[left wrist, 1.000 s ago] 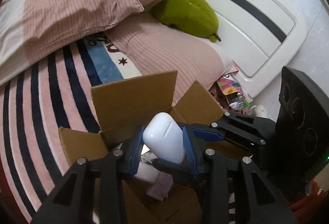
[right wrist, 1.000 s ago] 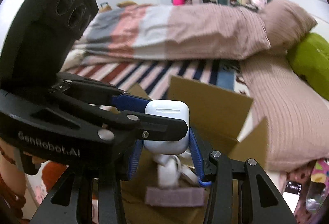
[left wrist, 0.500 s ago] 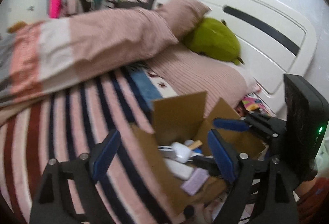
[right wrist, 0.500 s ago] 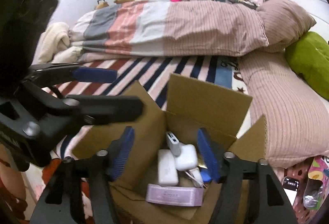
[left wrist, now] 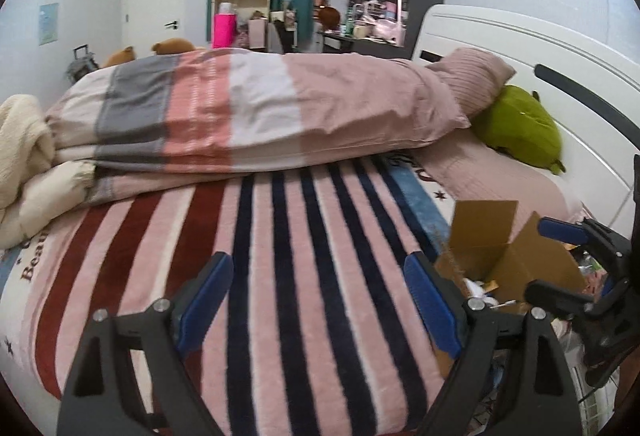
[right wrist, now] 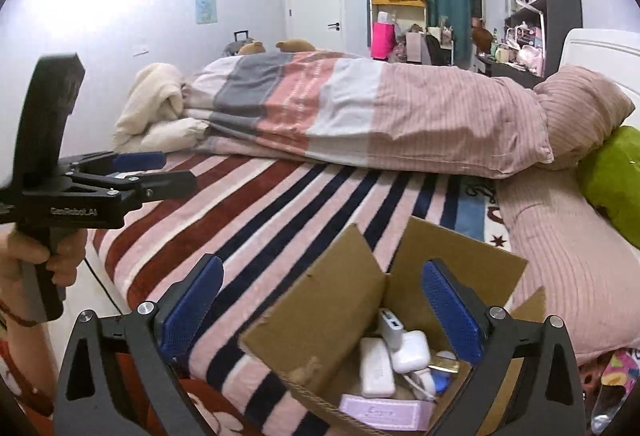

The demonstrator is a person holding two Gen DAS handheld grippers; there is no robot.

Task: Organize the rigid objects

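An open cardboard box (right wrist: 320, 312) stands on the striped bed, also at the right of the left wrist view (left wrist: 484, 232). Inside lie a white earbud case (right wrist: 410, 352), a white power bank (right wrist: 390, 324), a white flat case (right wrist: 374, 372), a lilac box (right wrist: 386, 412) and small bits. My right gripper (right wrist: 320, 308) is open and empty above the box's near side. My left gripper (left wrist: 318, 300) is open and empty over the striped blanket, left of the box; it also shows in the right wrist view (right wrist: 156, 172).
The striped blanket (left wrist: 280, 256) covers the bed. A folded quilt (left wrist: 260, 108) lies across the back, with a cream blanket (left wrist: 20, 140) at left. A pink pillow (left wrist: 472, 80) and green plush (left wrist: 516, 128) rest by the white headboard (left wrist: 560, 76).
The white earbud case, held between both grippers a second ago, now lies in the box. Both grippers have opened and pulled back; the left one swung away to the left.
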